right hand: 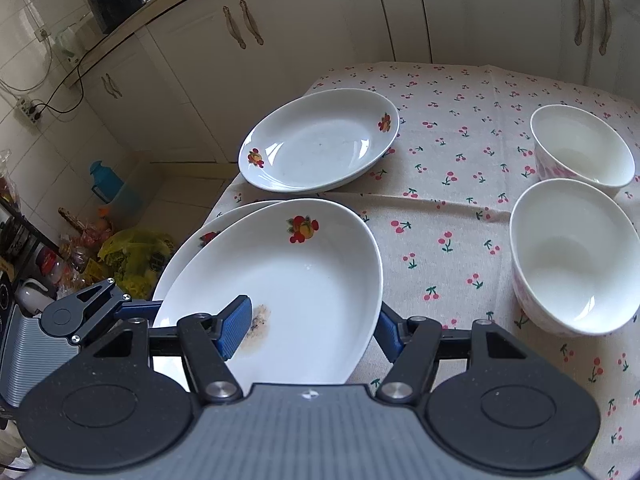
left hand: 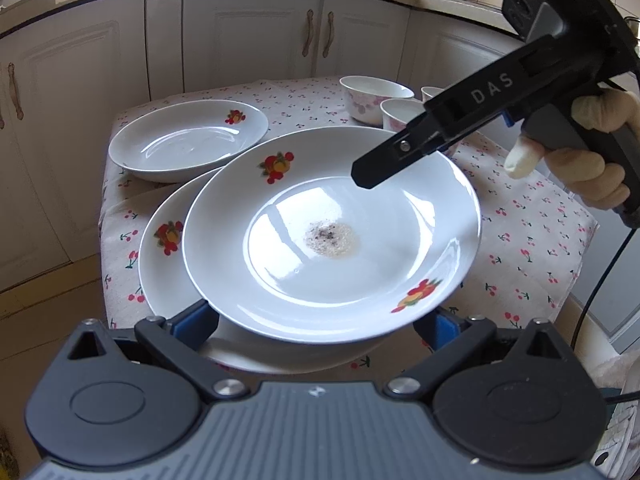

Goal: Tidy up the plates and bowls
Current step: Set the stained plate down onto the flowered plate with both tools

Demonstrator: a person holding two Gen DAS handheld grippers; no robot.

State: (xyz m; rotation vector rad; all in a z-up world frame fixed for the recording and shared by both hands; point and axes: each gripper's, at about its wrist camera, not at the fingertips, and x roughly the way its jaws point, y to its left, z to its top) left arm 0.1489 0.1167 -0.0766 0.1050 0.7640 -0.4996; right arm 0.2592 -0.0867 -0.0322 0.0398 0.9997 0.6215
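Holding a white plate point(right hand: 288, 280) by its rim, the right gripper point(right hand: 312, 330) has one blue pad point(right hand: 234, 330) lying on the inner surface and the other under the outer edge; the jaws are clamped on that rim. A brownish speckled stain point(left hand: 332, 238) sits in the plate's well. Red fruit prints mark the rim.

Left gripper point(left hand: 312, 322): its blue pads show at either side of the same plate's near edge, below it. Contact is hidden by the plate, so cannot tell whether it grips or stands free.

The held plate lies over a second plate point(left hand: 160, 248), offset so that one's left rim shows beneath it. Both are at the near left corner of the table, on a cherry-print cloth point(right hand: 460, 152).

A third plate point(right hand: 320, 144) rests further back on the cloth, apart from the pair.

To the right, two white bowls point(right hand: 576, 256) with pink flower print stand side by side.

A gloved hand point(left hand: 592, 160) grips the right tool's handle.

Beyond: cream cabinet doors point(left hand: 256, 36).
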